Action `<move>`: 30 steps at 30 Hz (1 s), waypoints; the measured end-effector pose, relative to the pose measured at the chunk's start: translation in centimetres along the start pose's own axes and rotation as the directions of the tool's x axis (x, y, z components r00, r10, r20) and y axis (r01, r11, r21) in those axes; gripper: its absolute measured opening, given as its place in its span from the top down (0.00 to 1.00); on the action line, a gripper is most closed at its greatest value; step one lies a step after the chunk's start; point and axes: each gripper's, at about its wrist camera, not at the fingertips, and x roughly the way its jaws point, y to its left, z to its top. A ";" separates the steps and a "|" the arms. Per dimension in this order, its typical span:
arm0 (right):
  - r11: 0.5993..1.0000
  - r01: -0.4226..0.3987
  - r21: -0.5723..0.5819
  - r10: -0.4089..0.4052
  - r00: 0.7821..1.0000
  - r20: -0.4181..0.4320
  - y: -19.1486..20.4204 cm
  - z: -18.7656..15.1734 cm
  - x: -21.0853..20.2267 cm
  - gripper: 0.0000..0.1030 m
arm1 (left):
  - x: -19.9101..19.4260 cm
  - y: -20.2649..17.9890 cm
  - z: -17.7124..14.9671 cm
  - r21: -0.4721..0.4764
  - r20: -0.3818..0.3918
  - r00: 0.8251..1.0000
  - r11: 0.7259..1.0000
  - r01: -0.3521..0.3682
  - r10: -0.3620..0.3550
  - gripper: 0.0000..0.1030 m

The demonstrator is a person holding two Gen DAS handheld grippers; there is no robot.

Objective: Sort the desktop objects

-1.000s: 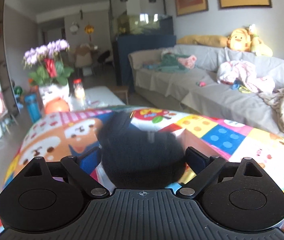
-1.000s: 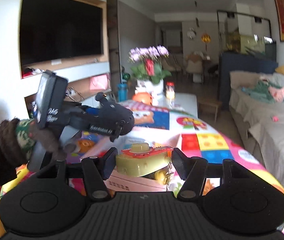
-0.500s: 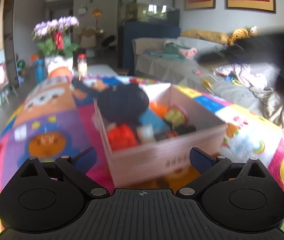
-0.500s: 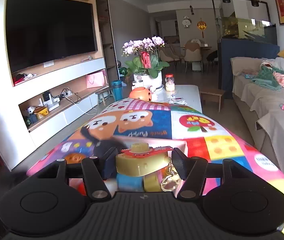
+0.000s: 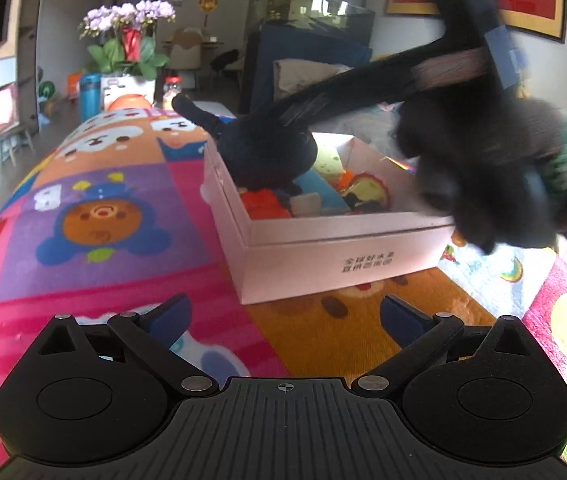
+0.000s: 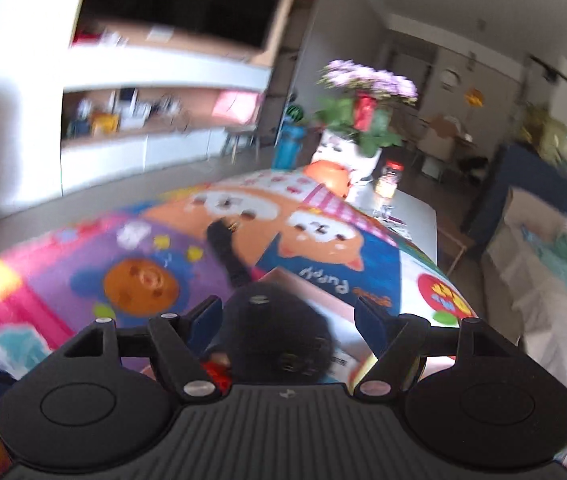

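Over patterned cloth (image 5: pixel 115 216), left gripper (image 5: pixel 283 316) gapes wide, empty

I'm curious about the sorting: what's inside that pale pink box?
In the pink box: a black bulky object with its handle poking over the rim, an orange piece, a blue piece and a yellowish round toy. Anything beneath these is covered.

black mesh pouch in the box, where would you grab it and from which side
Probably by the tail end of the black mesh pouch. That narrow part sticks out past the far left wall of the pink box over the mat, free of the other toys. Come from the left side with the left tool, which is open and empty, fingers across the tail's thin width.
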 end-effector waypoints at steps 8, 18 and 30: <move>0.961 -0.045 0.272 0.074 0.992 -0.098 -3.7 -0.5 2.8 0.36 | -0.6 1.0 -0.3 -0.035 0.020 1.000 0.999 0.006 -0.006 0.00; 0.755 0.000 0.655 0.123 0.982 -0.142 -12.0 -5.5 0.0 0.38 | -0.9 1.2 -0.1 -0.051 0.028 0.999 0.998 0.022 -0.021 0.00; 0.459 -0.292 0.839 0.446 0.892 0.066 -11.9 -6.4 1.1 0.46 | 0.0 -0.7 0.2 -0.025 0.005 0.998 0.998 0.061 -0.061 0.00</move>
